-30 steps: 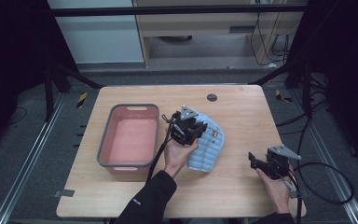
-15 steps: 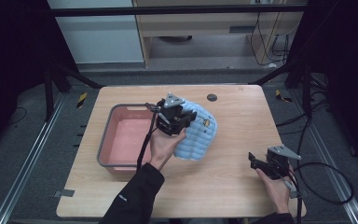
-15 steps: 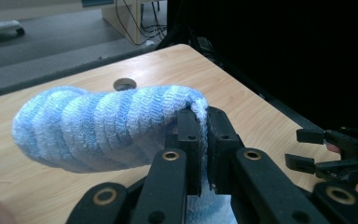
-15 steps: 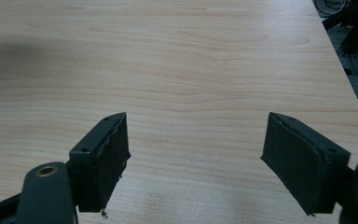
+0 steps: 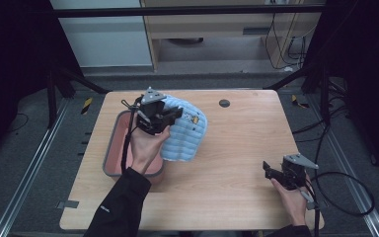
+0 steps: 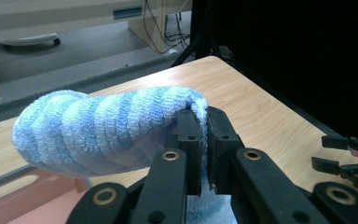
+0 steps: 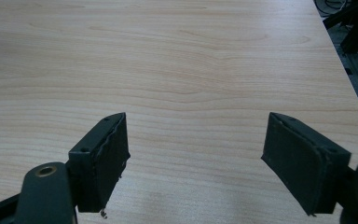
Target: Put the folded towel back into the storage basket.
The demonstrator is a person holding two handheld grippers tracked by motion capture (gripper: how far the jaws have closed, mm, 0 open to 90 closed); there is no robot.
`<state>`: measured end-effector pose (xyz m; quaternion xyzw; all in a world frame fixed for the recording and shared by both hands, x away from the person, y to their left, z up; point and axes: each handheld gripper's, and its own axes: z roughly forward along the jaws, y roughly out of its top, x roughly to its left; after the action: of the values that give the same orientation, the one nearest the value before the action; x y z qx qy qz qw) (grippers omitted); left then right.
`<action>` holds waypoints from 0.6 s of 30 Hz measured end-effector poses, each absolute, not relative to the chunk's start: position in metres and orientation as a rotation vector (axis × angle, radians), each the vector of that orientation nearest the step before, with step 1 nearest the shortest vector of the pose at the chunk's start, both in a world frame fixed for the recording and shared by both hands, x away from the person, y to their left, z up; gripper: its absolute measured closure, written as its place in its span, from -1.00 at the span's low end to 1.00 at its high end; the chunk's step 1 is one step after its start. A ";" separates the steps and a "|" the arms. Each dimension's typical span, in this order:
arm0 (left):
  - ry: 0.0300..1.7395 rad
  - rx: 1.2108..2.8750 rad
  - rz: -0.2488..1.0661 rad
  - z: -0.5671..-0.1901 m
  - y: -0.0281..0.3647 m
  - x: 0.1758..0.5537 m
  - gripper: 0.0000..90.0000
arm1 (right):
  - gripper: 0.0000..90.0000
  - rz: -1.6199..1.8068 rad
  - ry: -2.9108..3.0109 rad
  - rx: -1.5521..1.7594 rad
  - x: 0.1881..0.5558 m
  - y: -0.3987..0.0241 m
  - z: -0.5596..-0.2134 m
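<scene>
Towel (image 6: 98,128), blue striped terry: pinched at folded edge in left gripper (image 6: 204,140), lifted, draping over pink tub (image 5: 121,143) rim. Soft, light, limp; best gripped at edge. Right gripper (image 7: 196,163) spread wide, empty, above table (image 7: 191,60).

One wooden table (image 5: 237,163), one pink tub (image 5: 114,148) at its left, one blue striped towel (image 5: 185,136) — pinched up beside the tub, two handheld grippers — one left (image 5: 170,114), one right (image 5: 267,170), one dark round grommet (image 5: 224,103) at the far edge
</scene>
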<state>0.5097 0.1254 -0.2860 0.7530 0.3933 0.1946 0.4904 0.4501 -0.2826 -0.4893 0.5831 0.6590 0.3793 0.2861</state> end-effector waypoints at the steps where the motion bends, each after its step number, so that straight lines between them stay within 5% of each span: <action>1: 0.958 1.829 0.479 -0.284 0.129 0.509 0.90 | -0.51 1.013 1.761 1.559 0.450 -0.283 -0.489; 18: 1.035 1.798 0.549 -0.263 0.195 0.503 0.90 | -0.51 1.002 1.767 1.564 0.450 -0.282 -0.490</action>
<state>0.5032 0.1950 -0.2632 0.7362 0.4239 0.2247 0.4774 0.4502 -0.2820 -0.4902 0.5846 0.6607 0.3747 0.2850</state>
